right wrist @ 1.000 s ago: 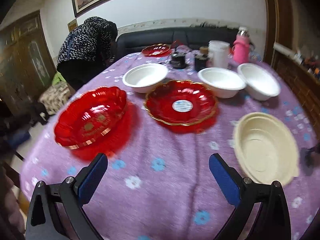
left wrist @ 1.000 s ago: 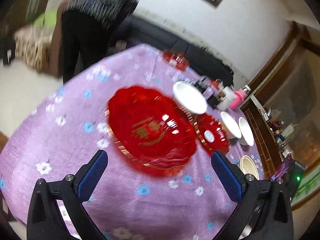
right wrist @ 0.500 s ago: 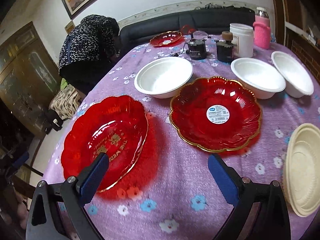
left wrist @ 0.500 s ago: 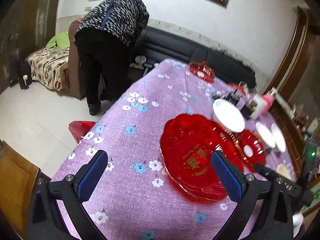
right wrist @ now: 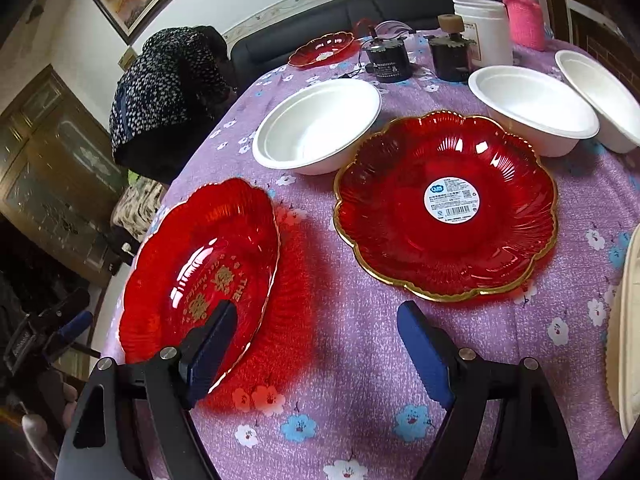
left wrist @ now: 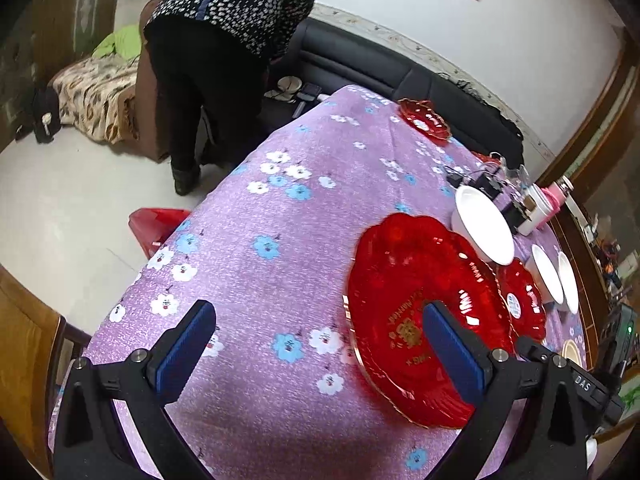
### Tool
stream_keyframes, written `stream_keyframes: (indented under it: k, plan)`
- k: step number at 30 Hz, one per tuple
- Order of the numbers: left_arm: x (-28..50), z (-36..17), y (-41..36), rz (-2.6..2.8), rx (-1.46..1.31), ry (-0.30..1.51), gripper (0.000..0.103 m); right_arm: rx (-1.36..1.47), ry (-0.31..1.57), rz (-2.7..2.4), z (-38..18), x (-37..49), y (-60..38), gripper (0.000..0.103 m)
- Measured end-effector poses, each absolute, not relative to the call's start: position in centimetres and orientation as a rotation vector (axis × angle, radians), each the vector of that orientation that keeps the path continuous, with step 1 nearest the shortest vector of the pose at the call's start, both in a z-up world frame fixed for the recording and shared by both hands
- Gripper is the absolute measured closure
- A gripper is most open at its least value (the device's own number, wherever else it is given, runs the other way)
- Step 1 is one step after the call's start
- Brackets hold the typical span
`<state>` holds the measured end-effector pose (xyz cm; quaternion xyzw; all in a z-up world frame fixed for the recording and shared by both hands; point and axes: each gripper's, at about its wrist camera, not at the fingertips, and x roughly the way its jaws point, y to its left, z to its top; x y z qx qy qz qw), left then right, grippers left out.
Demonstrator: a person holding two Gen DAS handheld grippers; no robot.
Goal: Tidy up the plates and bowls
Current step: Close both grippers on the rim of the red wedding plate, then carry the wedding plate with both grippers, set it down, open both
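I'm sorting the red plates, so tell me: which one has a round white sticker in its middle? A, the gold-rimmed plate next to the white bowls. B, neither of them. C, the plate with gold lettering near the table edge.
A: the gold-rimmed plate carries a round white barcode sticker at its centre, while the lettered plate shows only gold writing.
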<state>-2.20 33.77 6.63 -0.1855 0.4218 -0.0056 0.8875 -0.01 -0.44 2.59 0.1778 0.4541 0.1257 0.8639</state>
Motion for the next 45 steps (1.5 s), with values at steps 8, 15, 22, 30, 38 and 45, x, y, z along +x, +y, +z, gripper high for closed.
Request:
stream_keyframes:
  k: [8, 15, 22, 30, 38, 45]
  plan:
    - [0.7, 5.2, 33.7, -0.018, -0.429, 0.919, 0.000, 0.422, 0.973, 0.301, 1.6, 1.8, 0.0, 0.017]
    - [3.8, 3.1, 30.2, -0.077, -0.360, 0.995, 0.000, 0.401, 0.985, 0.307, 1.2, 3.2, 1.5, 0.025]
    - [5.2, 1.8, 27.8, -0.070, -0.266, 1.008, 0.024, 0.316, 0.985, 0.279, 1.2, 4.9, 3.4, 0.041]
    - [4.6, 2.3, 27.1, -0.036, -0.200, 1.011, 0.079, 0.280, 0.993, 0.258, 0.5, 5.5, 3.6, 0.083]
    - [1.3, 5.9, 28.2, -0.009, -0.206, 0.910, 0.081, 0.245, 0.940, 0.309, 2.3, 3.0, 4.7, 0.085]
    - [-1.6, 6.2, 29.9, 0.009, -0.244, 0.890, 0.080, 0.196, 0.903, 0.346, 3.0, 0.6, 6.5, 0.085]
